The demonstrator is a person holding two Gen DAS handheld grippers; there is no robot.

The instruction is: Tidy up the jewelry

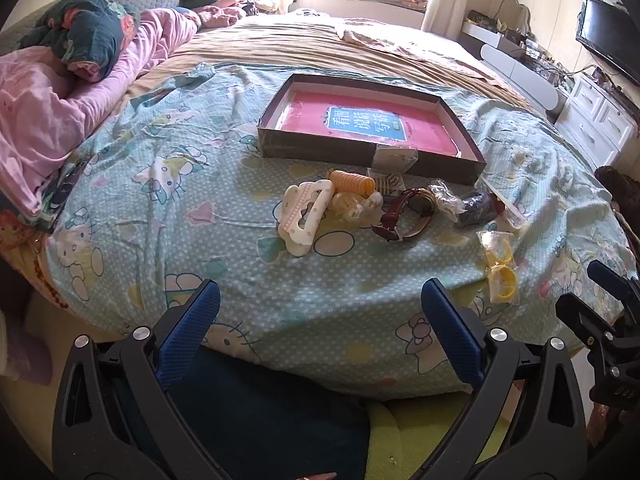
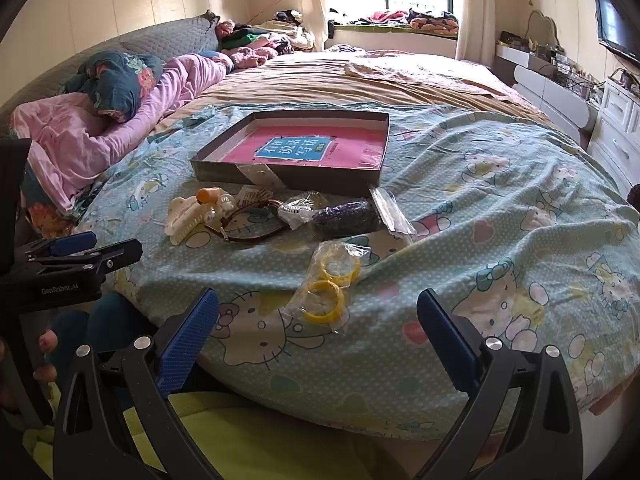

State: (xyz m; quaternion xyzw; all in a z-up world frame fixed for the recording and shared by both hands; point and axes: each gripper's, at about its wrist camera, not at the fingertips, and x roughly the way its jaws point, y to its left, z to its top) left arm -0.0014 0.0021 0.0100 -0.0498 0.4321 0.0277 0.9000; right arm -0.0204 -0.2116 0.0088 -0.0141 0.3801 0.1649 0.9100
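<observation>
while both pairs of jaws stand wide apart and hold nothing, the left gripper (image 1: 320, 312) and the right gripper (image 2: 318, 316) hang over the near edge of the bed with the pale green cartoon-print sheet (image 2: 500, 216), pointing down toward the jewelry. the pieces lie in a loose cluster just in front of the shallow dark cardboard box lid with a pink book inside (image 2: 296, 152): a cream plastic claw hair clip (image 1: 304, 212), an orange ribbed spiral band (image 1: 352, 182) beside it, a brown strap wristwatch (image 1: 404, 216), a dark purple beaded bundle (image 2: 346, 214), and nearest the right gripper a clear crinkly bag of yellow rings (image 2: 330, 284). nothing has yet gone into the box, judging from its bare inside.

all of it looks light. the bag will likely be slippery and limp, so pinching the film at one corner, or across a ring through the film, seems safest. the clip is stiff and should take a grip across its spine. the watch strap is floppy; its case is the firmer hold. the soft sheet may rumple under a low approach.
</observation>
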